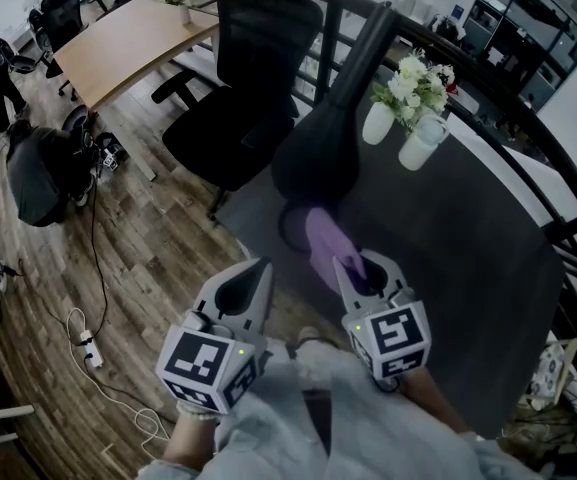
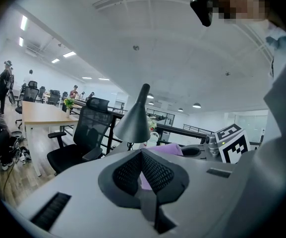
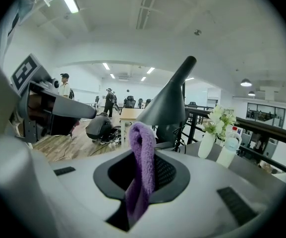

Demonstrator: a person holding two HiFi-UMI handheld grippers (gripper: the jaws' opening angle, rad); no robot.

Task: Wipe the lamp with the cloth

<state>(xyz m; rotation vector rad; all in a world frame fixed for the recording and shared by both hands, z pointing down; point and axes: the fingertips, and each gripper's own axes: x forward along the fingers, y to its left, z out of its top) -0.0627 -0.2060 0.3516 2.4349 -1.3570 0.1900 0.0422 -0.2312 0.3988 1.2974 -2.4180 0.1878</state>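
A black lamp with a cone shade stands near the dark table's near left corner; its stem rises to the far right. My right gripper is shut on a purple cloth, which stretches from its jaws toward the foot of the shade. In the right gripper view the cloth stands up between the jaws, with the lamp just beyond. My left gripper hangs off the table's left edge, shut and holding nothing. The left gripper view shows its jaws together, the lamp ahead and the cloth to the right.
A white vase with white flowers and a pale bottle stand behind the lamp on the table. A black office chair sits to the left. A dark railing runs along the far side. Cables lie on the wood floor.
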